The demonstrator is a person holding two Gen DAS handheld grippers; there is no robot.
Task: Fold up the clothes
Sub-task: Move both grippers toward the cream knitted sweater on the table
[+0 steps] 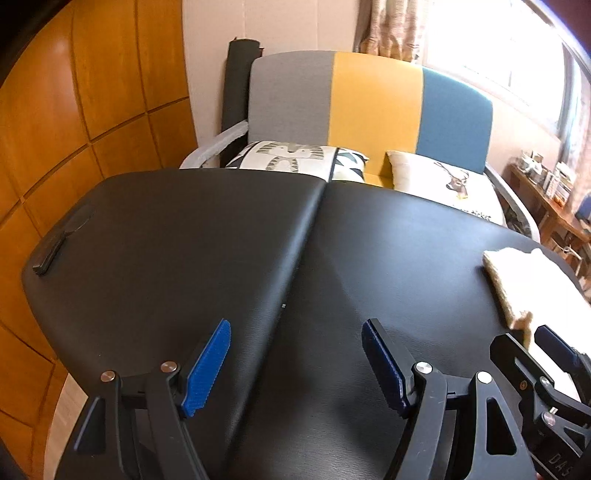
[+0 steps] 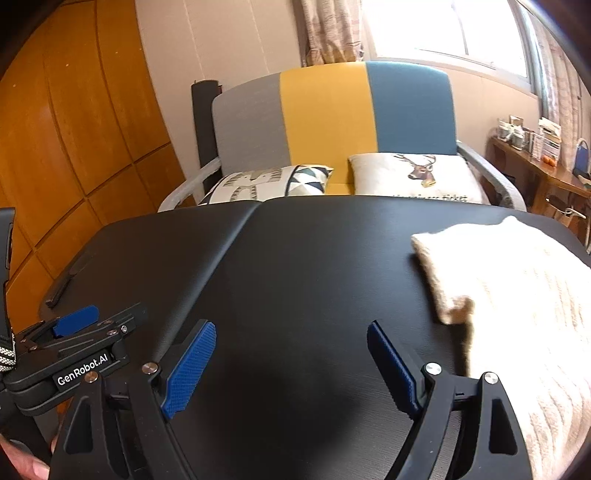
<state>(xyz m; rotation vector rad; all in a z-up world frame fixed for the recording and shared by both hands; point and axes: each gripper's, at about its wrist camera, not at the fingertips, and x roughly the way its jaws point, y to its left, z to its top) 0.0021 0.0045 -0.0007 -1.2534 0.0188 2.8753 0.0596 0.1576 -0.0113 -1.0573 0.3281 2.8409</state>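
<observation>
Cream knit garment (image 2: 517, 295) lies lengthwise front-to-back on table's (image 2: 295, 258) right.

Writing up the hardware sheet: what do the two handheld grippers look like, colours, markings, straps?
Both match. The left gripper and the right gripper have black plastic linkage arms with triangular cut-outs, silver pivot pins, and blue ribbed rubber finger pads. The left gripper's body carries white "GenRobot.AI" lettering, with a black-and-white woven strap beside it. No cables show.

Tricolour sofa (image 2: 332, 118) (two cushions), bright window (image 2: 454, 29).
</observation>
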